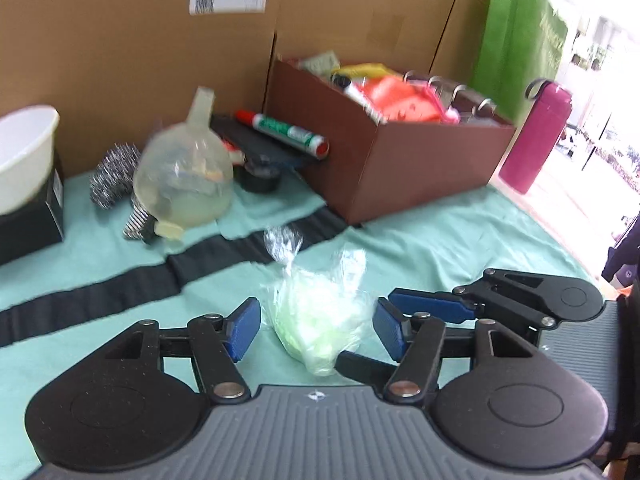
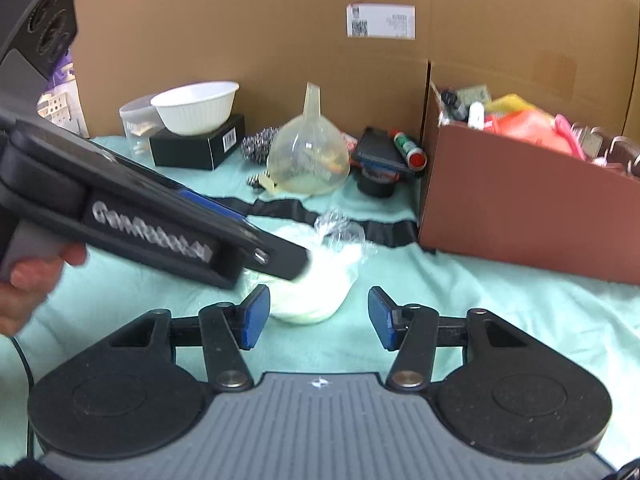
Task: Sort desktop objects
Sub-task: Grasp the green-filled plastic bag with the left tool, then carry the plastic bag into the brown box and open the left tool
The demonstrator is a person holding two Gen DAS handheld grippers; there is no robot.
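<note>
A clear plastic bag of pale green stuff (image 1: 320, 316) lies on the teal cloth (image 1: 460, 240). My left gripper (image 1: 316, 326) is open, its blue pads on either side of the bag, not touching it. In the right wrist view the bag (image 2: 316, 280) lies just ahead of my open right gripper (image 2: 318, 316), and the left gripper's body (image 2: 160, 224) reaches in from the left over the bag. The right gripper's fingers (image 1: 432, 306) show at the right of the left wrist view. A brown box (image 1: 392, 160) holding several items stands at the back right.
A clear funnel (image 1: 188, 176), steel scourers (image 1: 112, 176), a green marker (image 1: 284, 132) on a dark case, a black cap (image 1: 260, 176), a white bowl (image 2: 196, 106) on a black box (image 2: 200, 144), a pink bottle (image 1: 536, 136) and a green bag (image 1: 516, 40) stand along the cardboard back wall.
</note>
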